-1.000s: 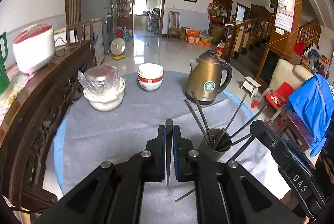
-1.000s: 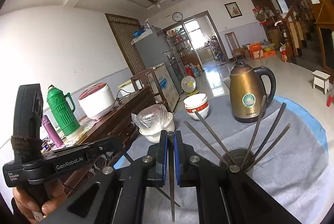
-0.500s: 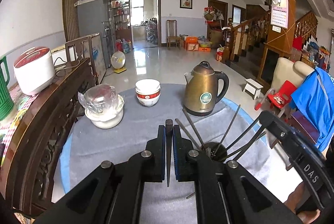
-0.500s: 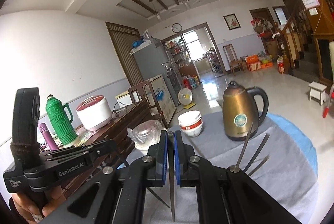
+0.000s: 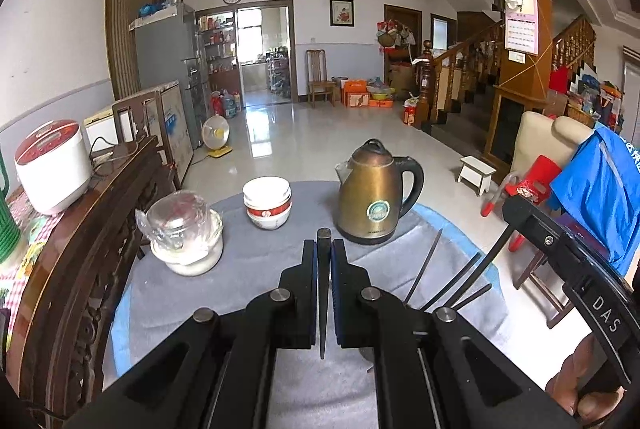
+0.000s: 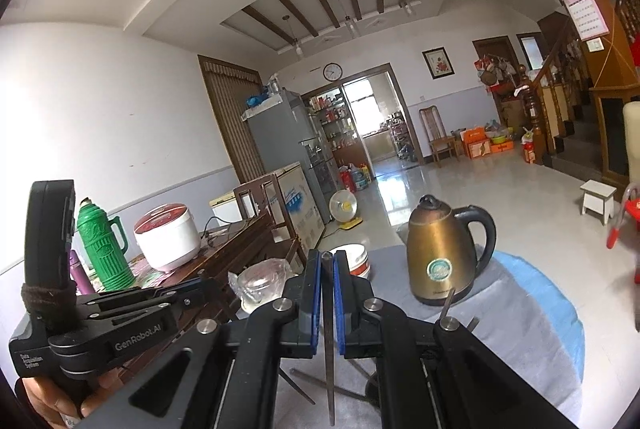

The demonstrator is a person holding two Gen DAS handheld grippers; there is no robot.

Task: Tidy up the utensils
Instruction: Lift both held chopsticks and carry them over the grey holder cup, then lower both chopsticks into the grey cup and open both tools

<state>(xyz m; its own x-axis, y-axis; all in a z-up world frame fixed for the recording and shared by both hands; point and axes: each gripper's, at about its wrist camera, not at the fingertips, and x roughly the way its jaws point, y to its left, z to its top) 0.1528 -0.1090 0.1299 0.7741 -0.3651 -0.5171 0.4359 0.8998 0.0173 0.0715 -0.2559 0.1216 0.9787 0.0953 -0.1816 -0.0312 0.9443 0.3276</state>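
Left tool (image 5: 324,249) clamped on chopstick (image 5: 322,309); right tool (image 6: 327,269) likewise on chopstick (image 6: 329,349). Held above bench (image 5: 248,269) near edge. Risk: thin sticks pivot, miss holder, hidden below.

A brass-coloured kettle (image 5: 374,197) is being seen standing on the grey cloth (image 5: 240,281) that is covering the bench (image 5: 124,309). Stacked white bowls with a red band (image 5: 267,201) are being shown to its left, near it but apart. A plastic-wrapped glass bowl (image 5: 182,229) is being shown further left. On the wooden sideboard (image 6: 236,249) a white rice cooker (image 6: 167,236) is being seen standing beside a green thermos (image 6: 102,249).
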